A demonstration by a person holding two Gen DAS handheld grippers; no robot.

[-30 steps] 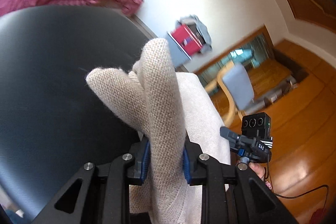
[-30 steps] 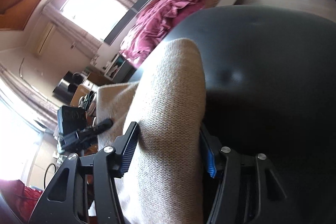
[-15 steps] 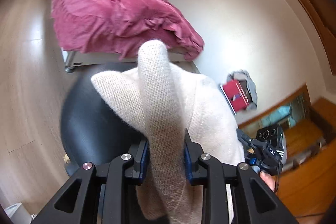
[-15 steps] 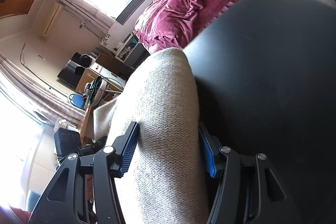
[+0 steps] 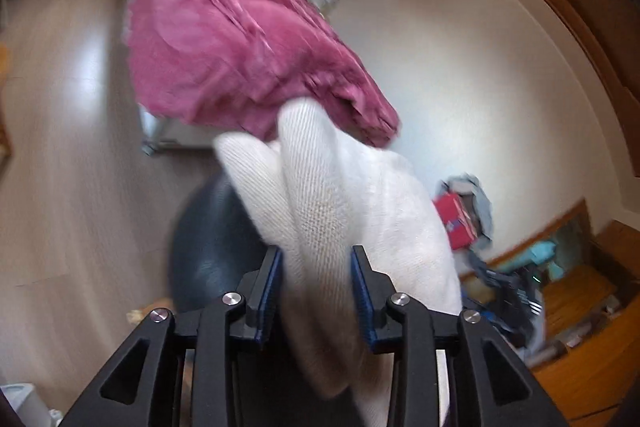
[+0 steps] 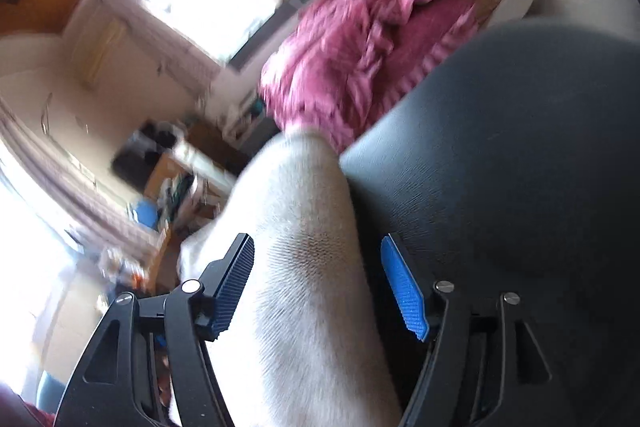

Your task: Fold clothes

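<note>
- The left gripper (image 5: 316,291), black with blue ribbed pads, has a bunched fold of the cream knitted garment (image 5: 320,211) between its jaws. The jaws are opening, yet both pads appear to touch the knit in the left wrist view, so the fold is probably still grasped, though loosely.
- Beyond that fold, the garment spreads away to the right in a broad cream sheet over the round black table top (image 5: 212,239), which shows dark beneath and to the left of the cloth.
- Further back sit a crumpled magenta bedspread (image 5: 240,39) on a bed, pale wooden flooring on the left, and a red and grey pile (image 5: 460,215) against the white wall on the right. All of it is blurred.
- The right gripper (image 6: 318,285), of the same make, is letting go: its jaws are opening, and the right-hand blue pad (image 6: 404,291) stands clear of the knit. The left-hand pad is just beside the cloth; whether it touches I cannot tell.
- A thick roll of the garment runs up between those open jaws and lies against the edge of the black table.
- Judging progress: the garment seems brought onto the table and is being set down, so one carrying or folding pass looks nearly finished.
- What is left, as far as can be seen: freeing the left side, flattening the bunched cloth, and any further folds. The final folded shape is not visible.
</note>
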